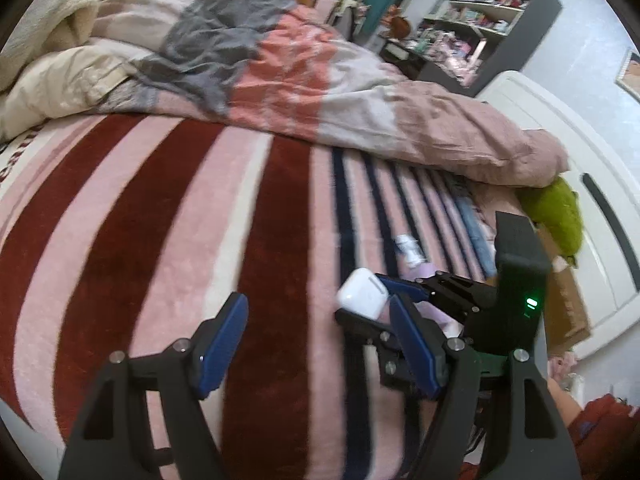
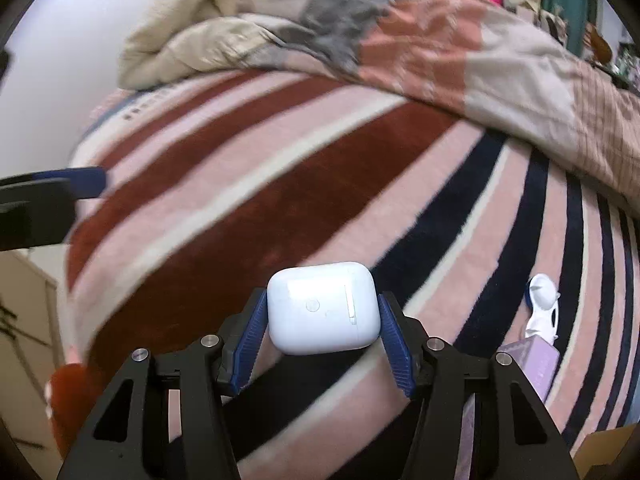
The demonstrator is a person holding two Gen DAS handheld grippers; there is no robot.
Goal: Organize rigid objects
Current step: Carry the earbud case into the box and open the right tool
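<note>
My right gripper (image 2: pixel 322 316) is shut on a white earbud case (image 2: pixel 323 307) and holds it above the striped blanket (image 2: pixel 280 200). The case also shows in the left wrist view (image 1: pixel 362 293), held by the right gripper (image 1: pixel 366 300) just right of my left gripper. My left gripper (image 1: pixel 316 320) is open and empty above the blanket (image 1: pixel 160 220); one of its fingers (image 2: pixel 86 182) shows at the left edge of the right wrist view. A small white and blue object (image 2: pixel 542 308) and a lilac box (image 2: pixel 534 364) lie on the blanket at the right.
A rumpled pink and grey duvet (image 1: pixel 320 80) and a cream cover (image 1: pixel 60 80) lie across the far side of the bed. A green plush (image 1: pixel 560 216) and a cardboard box (image 1: pixel 564 304) sit at the bed's right edge. Cluttered shelves (image 1: pixel 492 12) stand beyond.
</note>
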